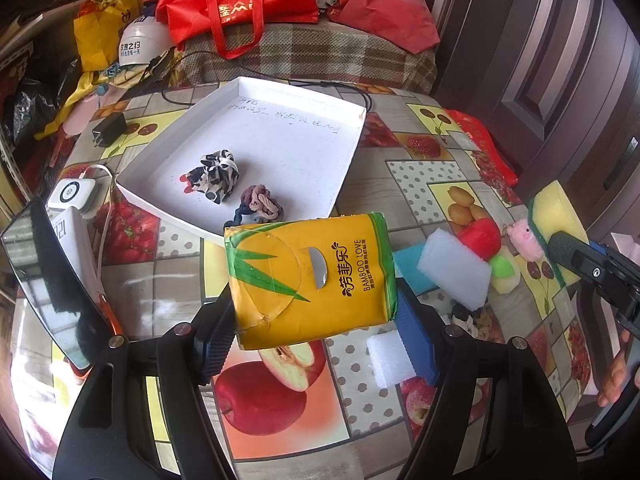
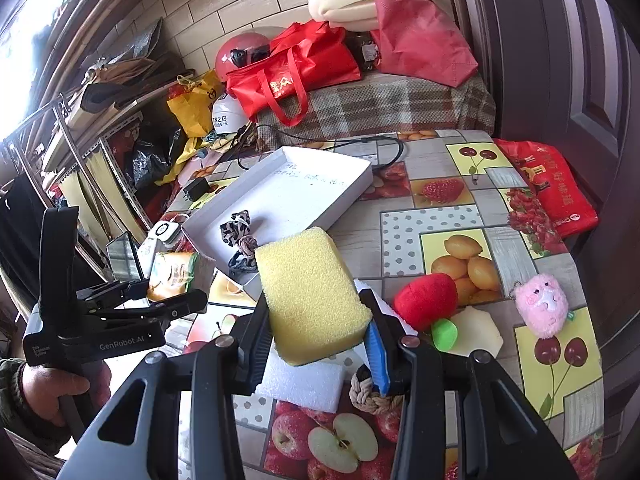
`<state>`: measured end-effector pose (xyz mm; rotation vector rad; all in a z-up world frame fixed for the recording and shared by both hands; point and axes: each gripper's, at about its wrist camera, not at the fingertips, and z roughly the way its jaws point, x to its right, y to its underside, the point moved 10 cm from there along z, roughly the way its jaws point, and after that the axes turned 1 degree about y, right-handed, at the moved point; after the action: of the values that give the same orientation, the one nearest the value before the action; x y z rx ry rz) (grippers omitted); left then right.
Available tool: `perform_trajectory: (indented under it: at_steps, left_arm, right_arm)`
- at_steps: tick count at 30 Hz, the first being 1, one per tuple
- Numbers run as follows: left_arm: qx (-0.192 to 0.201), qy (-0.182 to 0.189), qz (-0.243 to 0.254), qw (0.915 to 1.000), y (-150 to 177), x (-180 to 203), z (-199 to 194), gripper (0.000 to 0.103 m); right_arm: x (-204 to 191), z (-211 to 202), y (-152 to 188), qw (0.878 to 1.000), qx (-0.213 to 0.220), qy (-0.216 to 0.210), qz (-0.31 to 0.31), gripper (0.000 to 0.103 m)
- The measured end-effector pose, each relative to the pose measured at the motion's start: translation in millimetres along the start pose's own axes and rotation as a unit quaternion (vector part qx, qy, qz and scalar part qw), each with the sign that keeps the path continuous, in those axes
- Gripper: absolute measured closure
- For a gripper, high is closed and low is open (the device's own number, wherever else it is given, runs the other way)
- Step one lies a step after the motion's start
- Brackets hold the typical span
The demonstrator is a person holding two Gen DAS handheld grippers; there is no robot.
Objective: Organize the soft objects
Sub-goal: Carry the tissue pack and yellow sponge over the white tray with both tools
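Observation:
My left gripper (image 1: 316,320) is shut on a yellow tissue pack (image 1: 312,280) and holds it above the table, just in front of the white tray (image 1: 280,136). The tray holds a black-and-white scrunchie (image 1: 214,174) and a brownish hair tie (image 1: 262,202). My right gripper (image 2: 316,340) is shut on a yellow sponge (image 2: 310,292) and holds it above the table, near the tray's (image 2: 320,184) front corner. On the table lie white foam blocks (image 1: 456,268), a red plush strawberry (image 2: 426,300), a pink plush toy (image 2: 542,306) and a braided hair tie (image 2: 372,398).
A phone (image 1: 52,276), a white charger (image 1: 72,196) and a black adapter (image 1: 109,130) lie at the table's left. Behind the table a plaid-covered bench holds red bags (image 1: 240,0). A dark wooden door (image 2: 560,60) stands on the right, shelving (image 2: 80,140) on the left.

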<state>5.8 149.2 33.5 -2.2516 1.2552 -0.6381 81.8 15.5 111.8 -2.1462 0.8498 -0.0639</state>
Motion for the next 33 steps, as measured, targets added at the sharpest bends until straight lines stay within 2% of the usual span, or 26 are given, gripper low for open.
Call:
perform_trajectory:
  at_steps: [18,22,28,33]
  left_arm:
    - [0.002,-0.012,-0.037,0.9993,-17.4,-36.6,10.3,0.03]
    - [0.01,-0.015,-0.051,0.9985,-36.1,-52.9,11.0,0.03]
    - [0.033,-0.025,-0.056,0.9975,-88.3,-77.5,23.2,0.03]
    - [0.003,-0.041,-0.084,0.9957,-100.4,-102.5,62.4,0.03]
  right_arm:
    - [-12.2,28.5,-32.3,1.0,0.0,-0.017,-0.013,0.061]
    - [-17.6,40.5,-39.6,1.0,-0.005,-0.021,-0.019,0.061]
    - [-27.1,70.9,-56.3,0.999,-0.024,-0.035,-0.017,0.061]
    - [-36.1,110.9,-61.2,0.998,-0.053,-0.044,-0.005,0.061]
